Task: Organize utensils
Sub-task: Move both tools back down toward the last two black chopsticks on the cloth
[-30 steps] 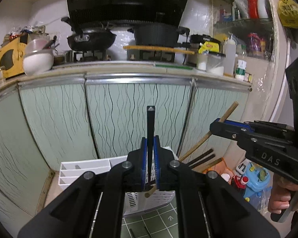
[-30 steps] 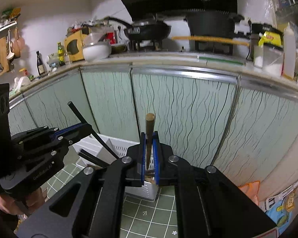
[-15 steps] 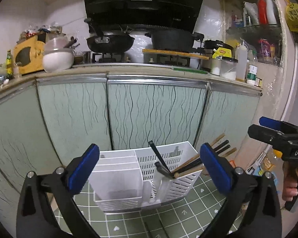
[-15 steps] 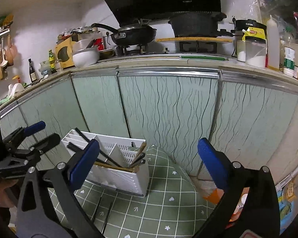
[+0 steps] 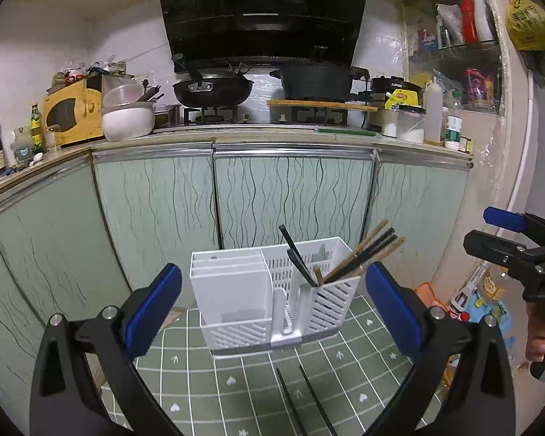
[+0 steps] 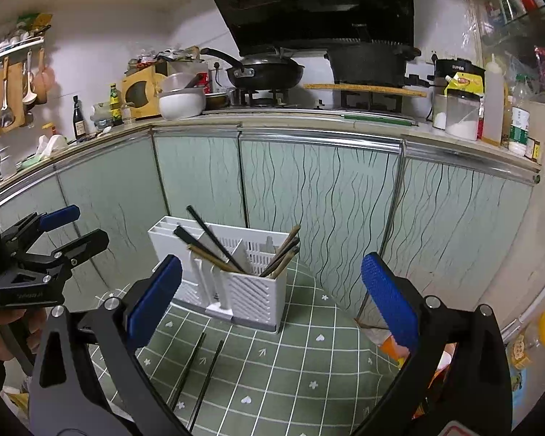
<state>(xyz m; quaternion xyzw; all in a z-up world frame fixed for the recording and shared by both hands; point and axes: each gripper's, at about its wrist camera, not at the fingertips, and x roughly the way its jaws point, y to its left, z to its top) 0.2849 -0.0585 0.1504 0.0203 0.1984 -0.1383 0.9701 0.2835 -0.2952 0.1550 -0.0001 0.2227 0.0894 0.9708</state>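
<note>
"SUPOR" in white on the black cooker (image 6: 458,69) right of the pot (image 6: 367,61), "DAS" in white on the right gripper (image 5: 516,232) body, other labels unreadable

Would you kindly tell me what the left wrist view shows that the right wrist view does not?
Only the left wrist view: the open right gripper and a yellow plastic bag hanging top right.

Only the right wrist view: the open left gripper and wooden spoons on a wall rack.

Both: the white slotted plastic utensil holder holding chopsticks, and two black chopsticks on the green tiled mat.
</note>
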